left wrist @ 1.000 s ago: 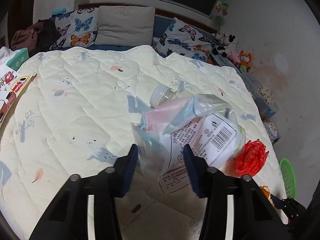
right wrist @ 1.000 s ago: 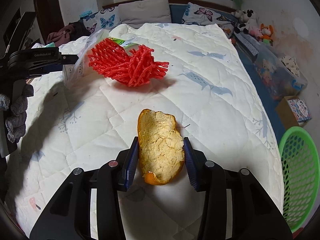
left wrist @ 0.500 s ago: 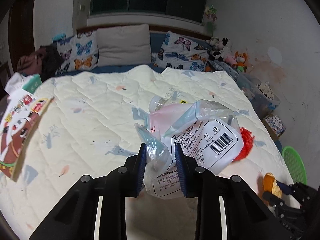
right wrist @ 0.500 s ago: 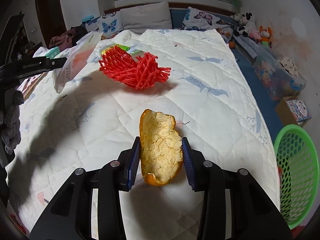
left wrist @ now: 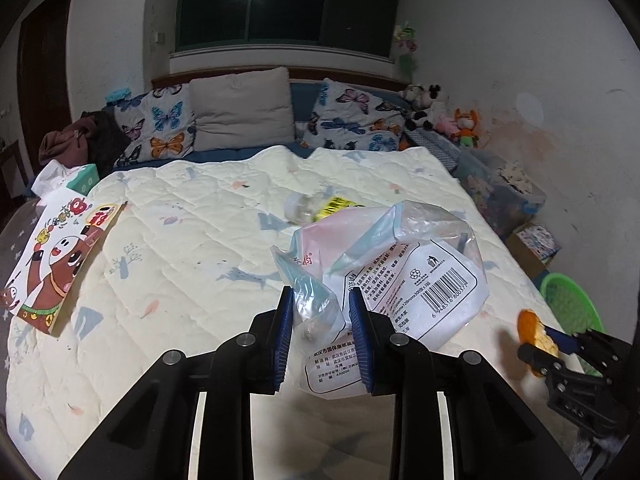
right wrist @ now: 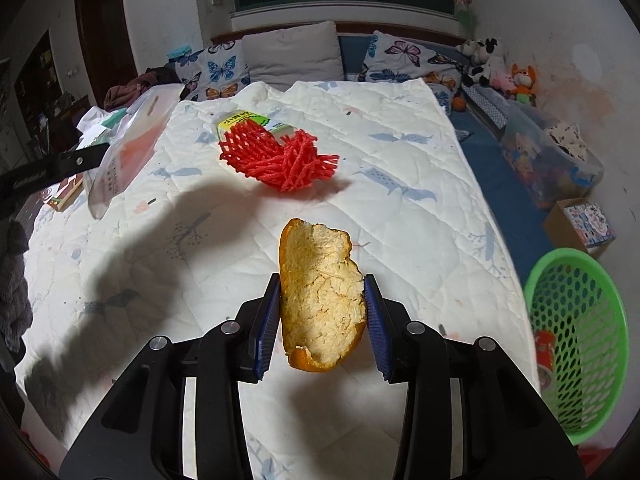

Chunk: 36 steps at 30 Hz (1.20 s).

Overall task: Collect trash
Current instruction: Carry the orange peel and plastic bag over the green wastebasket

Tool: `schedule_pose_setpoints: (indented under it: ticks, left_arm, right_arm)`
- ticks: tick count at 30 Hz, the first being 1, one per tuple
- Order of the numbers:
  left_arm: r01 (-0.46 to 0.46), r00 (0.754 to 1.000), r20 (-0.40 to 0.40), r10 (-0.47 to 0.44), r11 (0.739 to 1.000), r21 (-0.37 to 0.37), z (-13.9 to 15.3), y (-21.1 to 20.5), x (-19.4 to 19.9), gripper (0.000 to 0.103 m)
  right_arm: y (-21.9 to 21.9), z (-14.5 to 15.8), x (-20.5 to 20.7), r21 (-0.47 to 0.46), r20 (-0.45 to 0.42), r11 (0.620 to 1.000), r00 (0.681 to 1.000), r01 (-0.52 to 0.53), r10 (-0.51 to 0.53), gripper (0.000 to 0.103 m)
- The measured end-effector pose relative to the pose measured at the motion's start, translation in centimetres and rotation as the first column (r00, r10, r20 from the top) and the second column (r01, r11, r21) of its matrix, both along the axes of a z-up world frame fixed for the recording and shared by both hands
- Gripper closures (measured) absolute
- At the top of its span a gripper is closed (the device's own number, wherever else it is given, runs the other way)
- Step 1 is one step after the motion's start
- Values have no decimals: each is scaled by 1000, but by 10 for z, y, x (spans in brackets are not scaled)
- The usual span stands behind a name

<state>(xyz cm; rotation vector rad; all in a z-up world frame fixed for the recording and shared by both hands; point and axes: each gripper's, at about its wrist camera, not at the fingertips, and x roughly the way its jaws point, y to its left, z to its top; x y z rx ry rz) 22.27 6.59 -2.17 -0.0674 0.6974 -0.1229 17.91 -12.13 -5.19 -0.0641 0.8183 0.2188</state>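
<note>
Two tongs: left tongs [left wrist: 320,320] clamp one plastic bag [left wrist: 404,276], right tongs [right wrist: 322,312] one orange peel [right wrist: 320,300].

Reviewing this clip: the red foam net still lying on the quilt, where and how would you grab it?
Take the red foam net at its bunched right end, where the strands gather thick enough to pinch. Come from above with a finger on either side; it lies flat on the quilt, with a yellow-green packet close behind its far side.
</note>
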Motion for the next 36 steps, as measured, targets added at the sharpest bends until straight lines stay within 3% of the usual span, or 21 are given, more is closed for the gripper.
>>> schedule_pose_setpoints:
  ticks: [18, 36]
  left_arm:
    - [165, 985, 42, -165, 986, 2, 17, -89, -34, 76]
    - [355, 935, 3, -355, 935, 24, 12, -213, -28, 76]
  right_arm:
    - [-91, 5, -35, 4, 15, 987, 987, 163, -163, 62]
    - [-239, -10, -55, 0, -19, 904, 903, 428, -428, 60]
